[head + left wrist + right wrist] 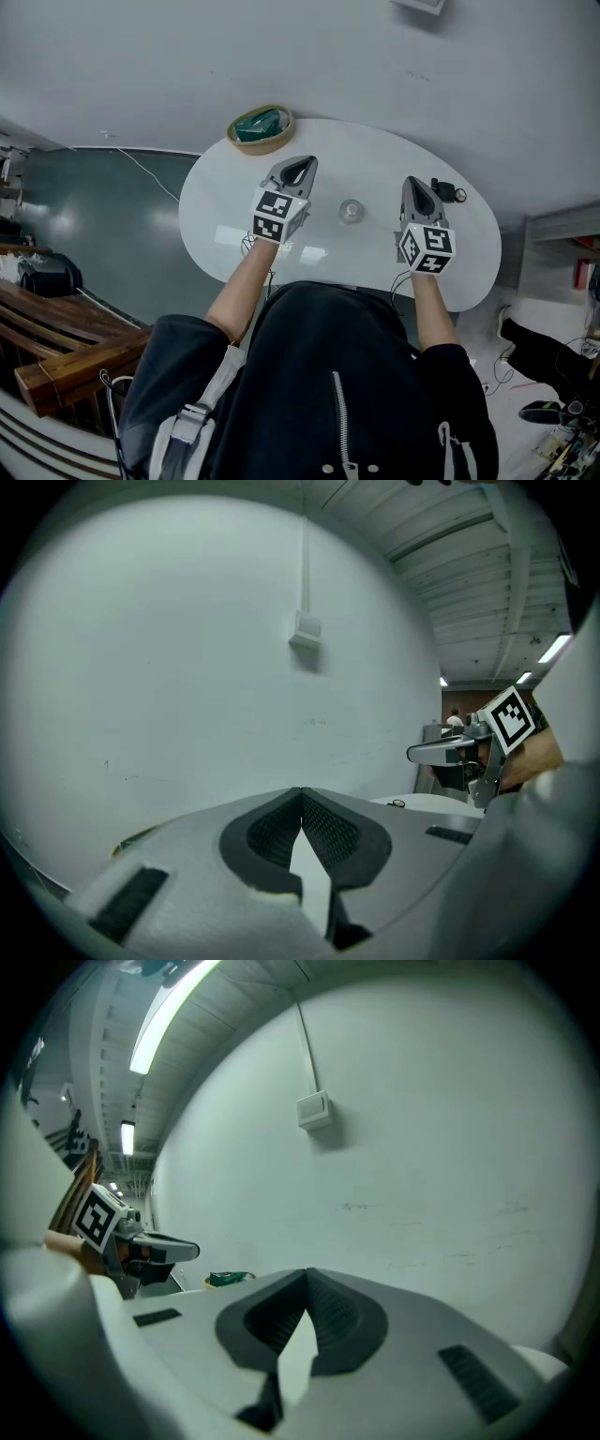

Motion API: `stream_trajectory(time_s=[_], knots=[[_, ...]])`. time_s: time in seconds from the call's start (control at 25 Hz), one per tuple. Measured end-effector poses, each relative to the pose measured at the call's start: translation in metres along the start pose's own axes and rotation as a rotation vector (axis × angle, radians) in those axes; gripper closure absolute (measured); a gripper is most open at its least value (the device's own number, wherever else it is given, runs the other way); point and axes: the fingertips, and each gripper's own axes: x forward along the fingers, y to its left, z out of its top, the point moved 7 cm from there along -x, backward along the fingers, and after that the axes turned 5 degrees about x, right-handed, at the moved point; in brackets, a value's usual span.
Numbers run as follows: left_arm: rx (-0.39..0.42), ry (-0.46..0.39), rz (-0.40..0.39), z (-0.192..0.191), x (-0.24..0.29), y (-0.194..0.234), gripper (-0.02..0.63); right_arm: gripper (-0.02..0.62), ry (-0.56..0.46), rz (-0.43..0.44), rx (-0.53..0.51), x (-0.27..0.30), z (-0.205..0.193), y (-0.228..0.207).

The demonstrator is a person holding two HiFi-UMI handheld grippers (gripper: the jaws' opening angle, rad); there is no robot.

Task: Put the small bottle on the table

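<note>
The left gripper (304,163) and right gripper (413,182) are held closed, empty. The small bottle (351,210) is seen between them, clear of the table (214,208) edges.

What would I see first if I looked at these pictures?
Two grey grippers with black-and-white marker cubes, the left gripper and the right gripper, both shut and empty, hover over a white oval table. Between them stands a small clear bottle, and a basket holding something green sits at the table's far edge.
</note>
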Motion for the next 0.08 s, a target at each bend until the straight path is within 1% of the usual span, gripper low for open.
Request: stream_trajectory(time_s=[0.08], knots=[[0.000,0.002,-0.005,0.0007,0.0025,-0.0004,0.604,0.595,0.000,-0.003,0.000,0.0011,0.0010,-0.0019]])
